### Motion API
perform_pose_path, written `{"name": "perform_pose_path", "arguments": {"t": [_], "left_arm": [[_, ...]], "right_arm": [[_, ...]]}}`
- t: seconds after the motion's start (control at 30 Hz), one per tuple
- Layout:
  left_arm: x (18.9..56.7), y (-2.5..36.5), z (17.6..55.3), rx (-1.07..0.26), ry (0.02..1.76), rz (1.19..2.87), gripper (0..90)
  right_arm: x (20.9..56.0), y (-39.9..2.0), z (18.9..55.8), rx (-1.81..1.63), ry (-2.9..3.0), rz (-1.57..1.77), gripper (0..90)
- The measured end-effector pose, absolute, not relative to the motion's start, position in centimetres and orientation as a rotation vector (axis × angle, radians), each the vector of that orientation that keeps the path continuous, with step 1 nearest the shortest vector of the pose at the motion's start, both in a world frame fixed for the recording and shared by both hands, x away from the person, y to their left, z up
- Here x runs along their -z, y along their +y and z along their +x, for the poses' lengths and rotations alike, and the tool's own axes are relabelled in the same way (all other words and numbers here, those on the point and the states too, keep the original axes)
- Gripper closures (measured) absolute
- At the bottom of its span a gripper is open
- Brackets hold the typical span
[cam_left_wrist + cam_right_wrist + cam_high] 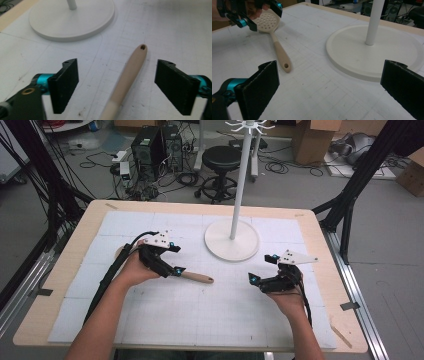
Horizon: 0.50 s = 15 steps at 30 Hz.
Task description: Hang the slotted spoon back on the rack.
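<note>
Room: looked like a workshop, grey floor, a black stool (221, 157) and computer towers (156, 145) past the far edge, cardboard boxes (314, 137) far right.
Table: a wooden table (320, 245) covered with a white gridded mat (225, 315).
Stand: a white rack stand (232, 240) with a round base sat far of centre, its pole going straight up.
Containers: none on the mat that I could see.
Spatula: a beige slotted spatula (277, 43) lay flat, left of centre and near the stand; round perforated head, plain handle with a small hole at the tip, pointing right.
Left gripper: the left gripper (172, 262) hung over the handle, jaws spread either side, pads not touching it.
Right gripper: the right gripper (260, 270) was well off to the right, jaws spread wide, holding zip.
</note>
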<state>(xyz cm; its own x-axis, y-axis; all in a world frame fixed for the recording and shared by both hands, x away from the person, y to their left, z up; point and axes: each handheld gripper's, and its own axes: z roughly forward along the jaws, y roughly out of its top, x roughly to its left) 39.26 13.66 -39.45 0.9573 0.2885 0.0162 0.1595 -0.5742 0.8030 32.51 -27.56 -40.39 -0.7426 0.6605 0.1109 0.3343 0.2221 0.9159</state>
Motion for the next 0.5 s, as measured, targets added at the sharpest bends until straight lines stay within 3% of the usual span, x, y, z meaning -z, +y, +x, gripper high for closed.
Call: {"name": "perform_pose_path", "arguments": {"t": [0.5], "left_arm": [[42.7,13.0,40.3,-0.146,0.349,2.436,33.5]], "right_arm": [[40.3,-27.6,32.3,-1.529,2.196,0.936,0.7]]}}
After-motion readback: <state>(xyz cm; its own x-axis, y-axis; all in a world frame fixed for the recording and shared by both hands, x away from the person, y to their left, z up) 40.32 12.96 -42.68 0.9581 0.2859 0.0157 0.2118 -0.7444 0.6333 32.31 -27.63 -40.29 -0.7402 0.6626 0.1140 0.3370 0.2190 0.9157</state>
